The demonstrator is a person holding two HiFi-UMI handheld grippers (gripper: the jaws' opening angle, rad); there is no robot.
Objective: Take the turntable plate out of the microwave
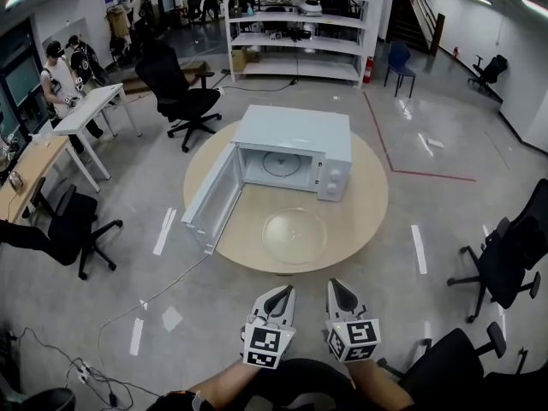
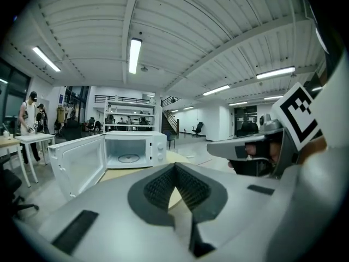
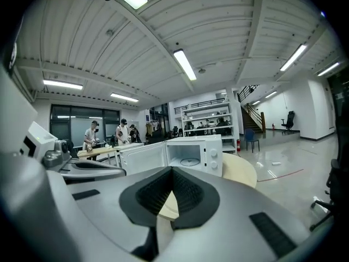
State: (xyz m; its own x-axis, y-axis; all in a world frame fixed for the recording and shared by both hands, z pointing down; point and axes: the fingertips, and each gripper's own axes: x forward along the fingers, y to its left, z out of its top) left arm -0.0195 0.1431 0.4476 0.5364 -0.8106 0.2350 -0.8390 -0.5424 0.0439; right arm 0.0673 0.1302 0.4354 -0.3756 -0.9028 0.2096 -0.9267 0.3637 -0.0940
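Note:
The clear glass turntable plate (image 1: 294, 235) lies flat on the round wooden table (image 1: 368, 204), in front of the white microwave (image 1: 295, 148). The microwave door (image 1: 211, 199) hangs open to the left. A round ring shape (image 1: 280, 163) shows on the bare oven floor. My left gripper (image 1: 282, 294) and right gripper (image 1: 340, 288) hover side by side short of the table's near edge, both shut and holding nothing. In the left gripper view the left gripper (image 2: 175, 168) points at the microwave (image 2: 136, 146). In the right gripper view the right gripper (image 3: 172, 171) points at the microwave (image 3: 196, 152). The jaws hide the plate in both gripper views.
Black office chairs stand round the table, one at the far left (image 1: 180, 92), one at the left (image 1: 68, 225) and one at the right (image 1: 509, 259). People stand by a white desk (image 1: 86, 110) at the left. Shelves (image 1: 295, 24) line the back. A cable (image 1: 145, 302) runs across the floor.

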